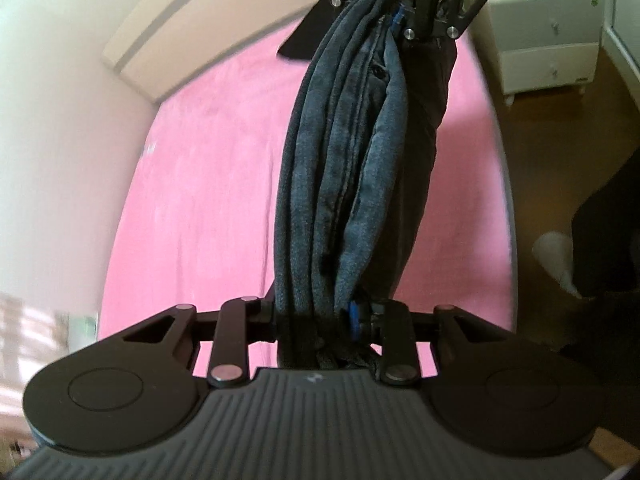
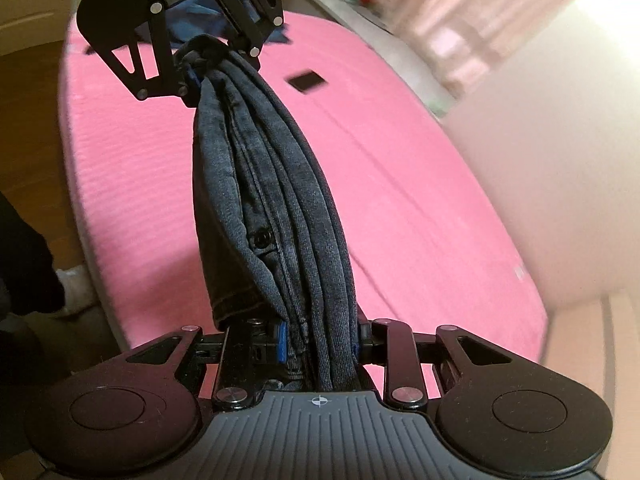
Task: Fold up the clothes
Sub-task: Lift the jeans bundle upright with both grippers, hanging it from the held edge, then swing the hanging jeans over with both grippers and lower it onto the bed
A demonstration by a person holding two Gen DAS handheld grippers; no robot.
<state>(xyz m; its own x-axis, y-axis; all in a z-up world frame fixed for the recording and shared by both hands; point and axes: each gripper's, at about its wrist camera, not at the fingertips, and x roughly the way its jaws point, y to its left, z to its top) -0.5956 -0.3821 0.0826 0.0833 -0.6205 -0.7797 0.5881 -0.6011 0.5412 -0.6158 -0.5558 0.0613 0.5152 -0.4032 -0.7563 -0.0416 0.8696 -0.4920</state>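
While both grippers pinch one bunched pair of jeans [image 1: 340,184] above the pink bed [image 1: 192,184], the left wrist view looks along the denim stretched between them. Nearest the lens, the left gripper [image 1: 324,316] has its jaws narrowed onto one end of the bundle. At the far end, the right gripper [image 1: 400,20] clamps the other. Beyond the bed, a white drawer unit [image 1: 548,28] stands on a wooden floor.

From the right wrist view, the right gripper [image 2: 320,340] holds its end tight between blue pads, and the left gripper [image 2: 208,68] grips the far end. A small dark object [image 2: 306,80] lies on the bed beyond the jeans.

This looks like the lift-and-spread step. Next, the jeans likely need lowering flat onto the bed before any fold.

Hard to make out: which end is the waistband, how far the hanging cloth reaches, and the blurred room edges. Most of the person is cut off.
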